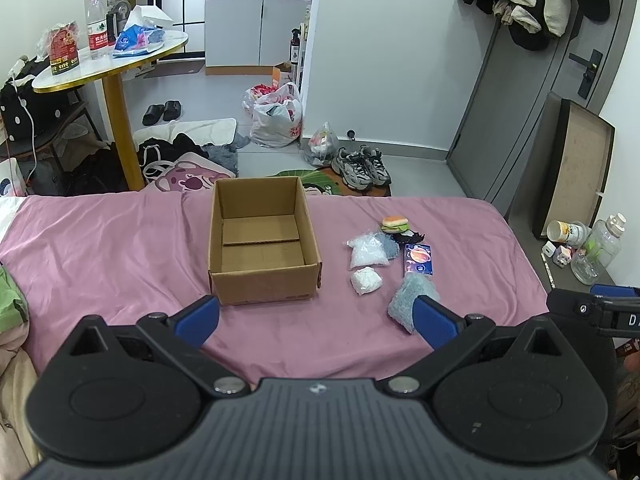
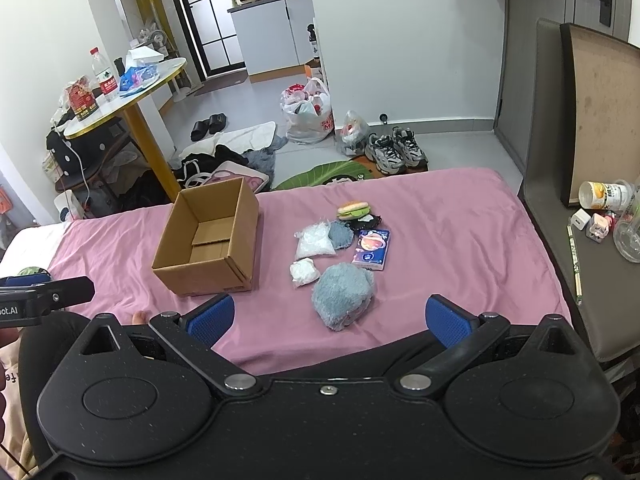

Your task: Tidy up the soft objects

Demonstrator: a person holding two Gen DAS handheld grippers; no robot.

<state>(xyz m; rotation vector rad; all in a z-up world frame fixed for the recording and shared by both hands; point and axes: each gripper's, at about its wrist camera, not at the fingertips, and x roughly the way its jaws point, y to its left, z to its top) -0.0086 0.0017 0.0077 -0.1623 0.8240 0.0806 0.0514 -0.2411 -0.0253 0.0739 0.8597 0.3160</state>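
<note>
While both claws hung low over the near edge of the pink bed sheet [image 2: 460, 232], each one stood wide with nothing between its 2 blue pads. The left gripper [image 1: 316, 320] sat just in front of the cardboard box [image 1: 264, 284], with bare sheet between them. The right gripper [image 2: 330, 318] sat right before the fluffy blue cloth [image 2: 343, 294], which was the closest soft thing. Just past it lay a small white bundle [image 2: 304, 272] and a blue tissue pack [image 2: 371, 250]. Farther back were a clear bag of white stuff [image 2: 314, 244], a smaller blue cloth [image 2: 341, 234], a black thing [image 2: 366, 221] and a toy burger [image 2: 352, 210], all close together. The box stood open and empty, left of the pile, with a strip of sheet in between. Lots of free sheet lay to the right of the pile, up to the bed's right edge. Beyond the far edge, shoes [image 2: 396, 152] stood on the floor.
</note>
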